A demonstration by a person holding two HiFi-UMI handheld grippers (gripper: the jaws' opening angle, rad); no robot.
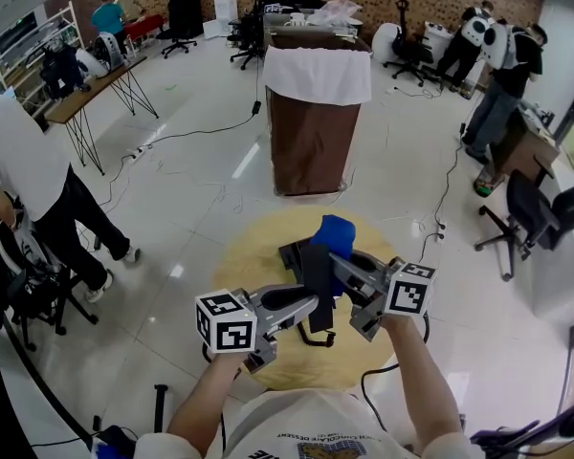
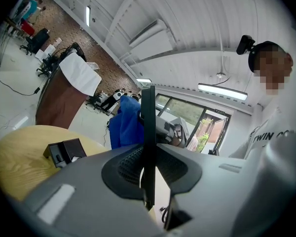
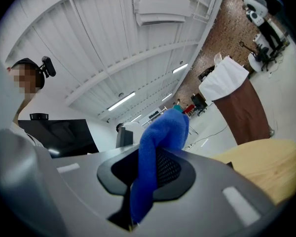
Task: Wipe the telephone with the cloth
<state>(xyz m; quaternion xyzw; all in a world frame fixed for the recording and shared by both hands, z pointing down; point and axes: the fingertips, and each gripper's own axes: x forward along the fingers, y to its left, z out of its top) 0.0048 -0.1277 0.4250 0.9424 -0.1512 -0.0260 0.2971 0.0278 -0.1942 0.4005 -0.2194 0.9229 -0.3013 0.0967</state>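
Note:
Both grippers meet above the round wooden table [image 1: 258, 256]. My left gripper [image 1: 311, 304] [image 2: 148, 174] is shut on the black telephone handset [image 1: 316, 273] [image 2: 148, 132], which stands edge-on between its jaws. The blue cloth [image 1: 335, 235] [image 3: 160, 147] is bunched in my right gripper [image 1: 342, 268] [image 3: 148, 179], whose jaws are shut on it. That cloth [image 2: 124, 125] hangs right beside the handset's far end; I cannot tell whether they touch. The black telephone base [image 2: 64, 151] [image 1: 293, 253] rests on the table [image 2: 15, 157] [image 3: 266, 162] below, with the handset's cord [image 1: 316, 338] looping down in front.
A brown cabinet [image 1: 311, 132] draped with a white cloth stands beyond the table. A person [image 1: 38, 189] stands at the left, another [image 1: 502, 84] at the far right. Office chairs [image 1: 526, 213], a trestle desk [image 1: 96, 89] and floor cables [image 1: 440, 199] surround the spot.

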